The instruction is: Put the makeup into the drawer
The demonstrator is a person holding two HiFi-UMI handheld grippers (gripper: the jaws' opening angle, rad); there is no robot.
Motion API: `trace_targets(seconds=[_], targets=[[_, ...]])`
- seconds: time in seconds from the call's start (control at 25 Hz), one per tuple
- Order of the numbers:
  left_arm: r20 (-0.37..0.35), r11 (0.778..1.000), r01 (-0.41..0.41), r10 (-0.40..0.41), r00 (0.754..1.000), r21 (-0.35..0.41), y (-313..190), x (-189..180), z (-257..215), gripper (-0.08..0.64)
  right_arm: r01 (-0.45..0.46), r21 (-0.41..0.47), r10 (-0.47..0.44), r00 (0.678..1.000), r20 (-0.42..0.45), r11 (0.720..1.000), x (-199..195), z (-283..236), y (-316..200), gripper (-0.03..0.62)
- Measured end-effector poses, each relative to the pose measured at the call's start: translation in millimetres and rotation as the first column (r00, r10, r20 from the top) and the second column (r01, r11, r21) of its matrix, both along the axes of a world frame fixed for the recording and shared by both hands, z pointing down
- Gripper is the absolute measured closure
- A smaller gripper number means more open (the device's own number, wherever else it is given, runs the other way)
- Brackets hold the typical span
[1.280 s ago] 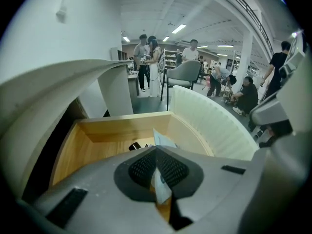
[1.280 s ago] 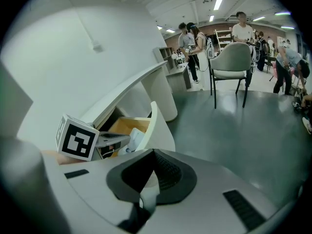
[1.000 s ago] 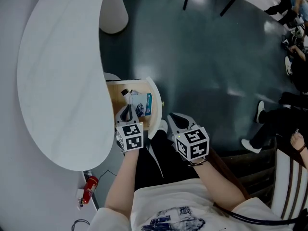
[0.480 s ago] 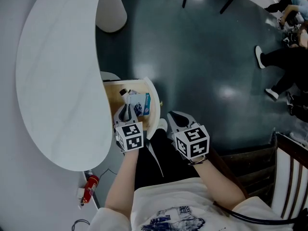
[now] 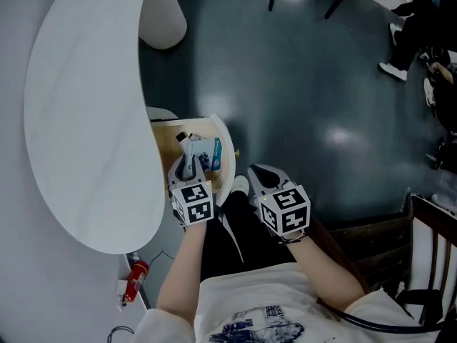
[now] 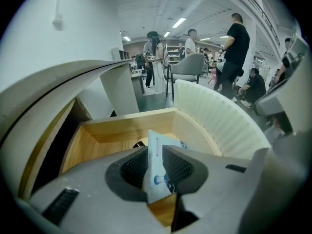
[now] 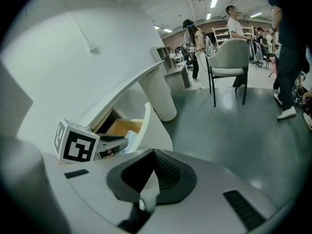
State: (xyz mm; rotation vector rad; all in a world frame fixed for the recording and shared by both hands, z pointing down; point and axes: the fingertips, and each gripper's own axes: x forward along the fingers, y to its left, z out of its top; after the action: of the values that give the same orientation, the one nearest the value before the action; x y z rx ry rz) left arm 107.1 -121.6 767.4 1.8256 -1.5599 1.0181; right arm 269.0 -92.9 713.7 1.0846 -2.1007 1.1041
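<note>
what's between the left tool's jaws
A blue-and-white makeup packet, shown in the left gripper view; the left tool's jaws have just been opening around it.

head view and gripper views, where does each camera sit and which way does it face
Head view: on the person's head, facing steeply down at the open drawer under the table; both forearms, left gripper and right gripper show.
Left gripper view: rides the left gripper, facing into the drawer; its fingers have just been opening, makeup packet between them.
Right gripper view: rides the right gripper, facing the room past its shut fingers.
Shared: all three show the drawer.
</note>
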Motion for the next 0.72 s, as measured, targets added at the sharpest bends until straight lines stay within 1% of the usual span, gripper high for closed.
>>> trace_targets(seconds=[0.4, 0.72], targets=[[0.010, 1.000, -0.010, 0.009, 1.000, 0.019, -2, 6, -7, 0.407, -0.009, 0.016, 0.009, 1.000, 0.004, 1.000, 6, -8, 5, 0.572], [-0.022, 0.999, -0.046, 0.046, 0.999, 0.025, 6, 17, -20, 0.407, -0.043, 0.033, 0.043, 0.999, 0.016, 0.999, 4, -17, 9, 0.572]])
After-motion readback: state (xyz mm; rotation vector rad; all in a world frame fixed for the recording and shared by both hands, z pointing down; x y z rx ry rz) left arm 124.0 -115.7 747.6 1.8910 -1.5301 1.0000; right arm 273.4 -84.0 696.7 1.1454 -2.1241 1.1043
